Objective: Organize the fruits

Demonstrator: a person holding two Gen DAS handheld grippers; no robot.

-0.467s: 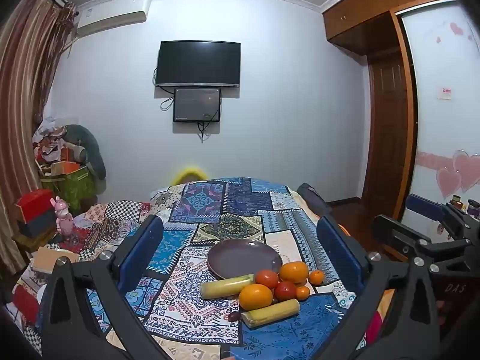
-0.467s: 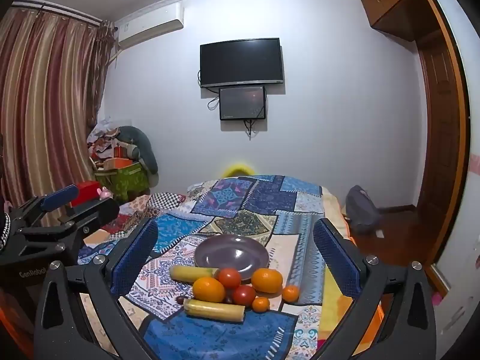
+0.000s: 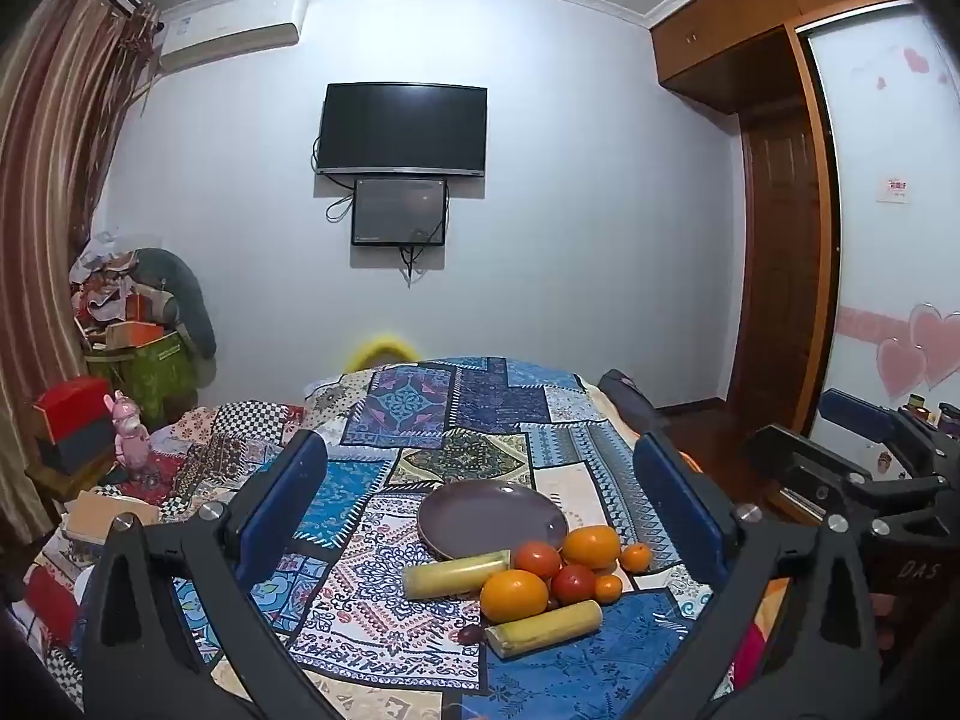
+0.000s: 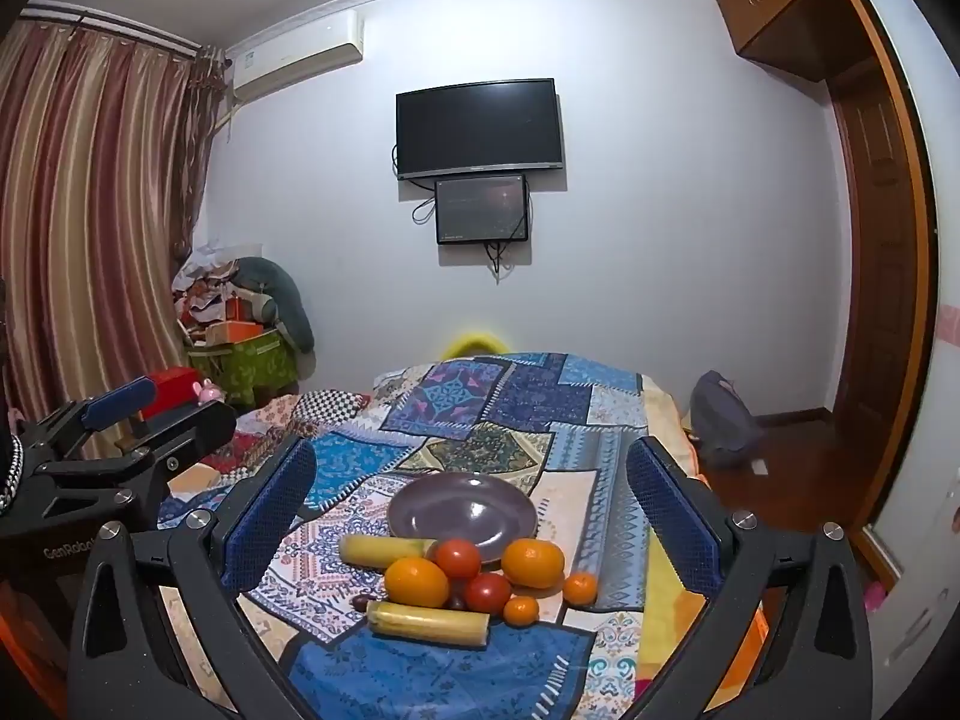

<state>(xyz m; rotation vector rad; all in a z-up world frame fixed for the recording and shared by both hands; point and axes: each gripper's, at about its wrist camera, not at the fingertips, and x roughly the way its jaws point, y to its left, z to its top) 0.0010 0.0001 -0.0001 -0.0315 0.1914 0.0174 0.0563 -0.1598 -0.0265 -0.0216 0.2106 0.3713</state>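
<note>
Sitting bunched on the patchwork quilt (image 4: 516,408), the fruit pile (image 4: 468,582) touches the near rim of the empty purple plate (image 4: 462,510). Two yellow sticks (image 4: 429,621) flank that plate's near side. The left gripper (image 3: 480,516) and right gripper (image 4: 471,516) hover spread wide, holding nothing.

Ahead of me a black television (image 3: 401,127) hangs on the white wall, with a smaller dark screen (image 3: 399,212) mounted just below it. An air conditioner (image 4: 298,56) sits high beside the striped curtains (image 4: 90,210). A patchwork bedspread (image 3: 474,414) covers the bed. To my left, a green box (image 3: 144,369) holds clutter, near a pink toy figure (image 3: 131,431).
</note>
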